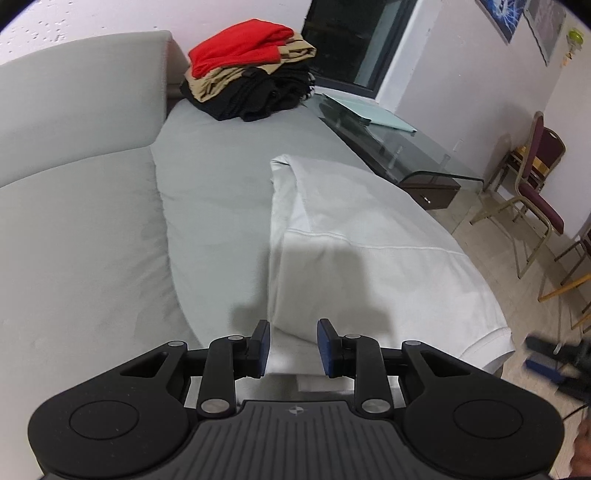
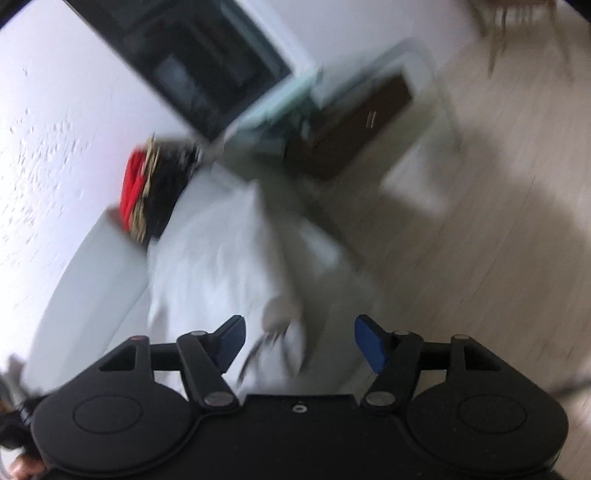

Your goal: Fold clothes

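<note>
We hold our left gripper (image 1: pixel 292 347) unclenched over the near end of the white garment (image 1: pixel 362 251) lying on the grey sofa (image 1: pixel 85 206). Our right gripper (image 2: pixel 299 341) is spread wide, grasping nothing. At 12 o'clock sits a clothes pile (image 1: pixel 247 70); at 2 o'clock, a glass table (image 1: pixel 391 144).

No readable text in either view.
The wall posters (image 1: pixel 524 22) are too small and skewed to show any words, and the left gripper (image 1: pixel 293 347) body bears only a small crosshair mark, no lettering.
</note>
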`<state>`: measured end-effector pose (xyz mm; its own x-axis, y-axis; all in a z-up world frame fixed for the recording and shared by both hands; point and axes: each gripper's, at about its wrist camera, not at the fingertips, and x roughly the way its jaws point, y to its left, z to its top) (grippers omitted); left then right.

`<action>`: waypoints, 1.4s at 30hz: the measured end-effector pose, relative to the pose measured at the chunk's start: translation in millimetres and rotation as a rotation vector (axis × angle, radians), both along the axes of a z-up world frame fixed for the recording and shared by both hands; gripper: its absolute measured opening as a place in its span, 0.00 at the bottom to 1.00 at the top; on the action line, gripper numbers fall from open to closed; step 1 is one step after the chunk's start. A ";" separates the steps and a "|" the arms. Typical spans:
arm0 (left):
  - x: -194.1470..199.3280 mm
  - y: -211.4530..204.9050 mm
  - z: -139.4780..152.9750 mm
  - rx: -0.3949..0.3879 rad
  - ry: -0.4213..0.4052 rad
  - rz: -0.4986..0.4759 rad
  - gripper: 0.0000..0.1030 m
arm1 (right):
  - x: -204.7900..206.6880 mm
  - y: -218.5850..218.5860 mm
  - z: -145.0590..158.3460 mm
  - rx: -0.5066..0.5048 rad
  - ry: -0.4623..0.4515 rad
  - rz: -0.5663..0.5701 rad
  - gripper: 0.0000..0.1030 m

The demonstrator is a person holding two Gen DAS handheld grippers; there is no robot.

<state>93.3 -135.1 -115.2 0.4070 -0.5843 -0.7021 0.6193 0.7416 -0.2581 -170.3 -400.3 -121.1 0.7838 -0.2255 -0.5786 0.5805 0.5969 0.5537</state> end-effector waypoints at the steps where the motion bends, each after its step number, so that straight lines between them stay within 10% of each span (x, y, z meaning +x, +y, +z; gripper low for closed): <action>1: 1.0 -5.8 -0.3 0.000 -0.007 -0.006 0.24 | -0.3 -2.0 6.0 -0.049 -0.014 -0.021 0.38; 2: 1.7 -13.4 0.1 0.001 -0.020 -0.017 0.23 | 4.9 -4.9 10.3 -0.069 -0.030 -0.021 0.23; 7: 2.8 -60.0 1.6 0.032 -0.130 -0.079 0.19 | 61.6 -2.5 14.6 -0.133 -0.054 0.120 0.23; 11: 7.6 -92.8 -16.8 0.131 -0.153 -0.114 0.21 | 119.8 34.9 -0.5 -0.450 0.155 0.248 0.22; 25: 26.3 -70.5 5.0 0.094 -0.137 -0.032 0.25 | 107.7 7.6 17.8 -0.348 0.121 0.168 0.25; 32: 47.1 -108.8 -16.2 0.271 -0.075 -0.037 0.33 | 168.7 5.3 -1.3 -0.261 0.245 0.213 0.26; 34: 38.6 -100.3 -7.5 0.317 -0.063 -0.041 0.33 | 160.1 8.9 3.0 -0.254 0.283 0.223 0.33; 37: 20.7 -84.9 6.3 0.377 -0.065 -0.012 0.45 | 138.9 12.7 15.4 -0.201 0.336 0.270 0.70; 42: -11.8 -64.6 32.5 0.386 -0.042 0.003 0.63 | 100.6 23.8 41.6 -0.140 0.326 0.302 0.77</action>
<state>81.5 -199.7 -82.6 0.4416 -0.2788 -0.8528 0.6213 0.7807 0.0665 -69.7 -376.5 -79.4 0.6083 -0.1091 -0.7861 0.4998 0.8221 0.2727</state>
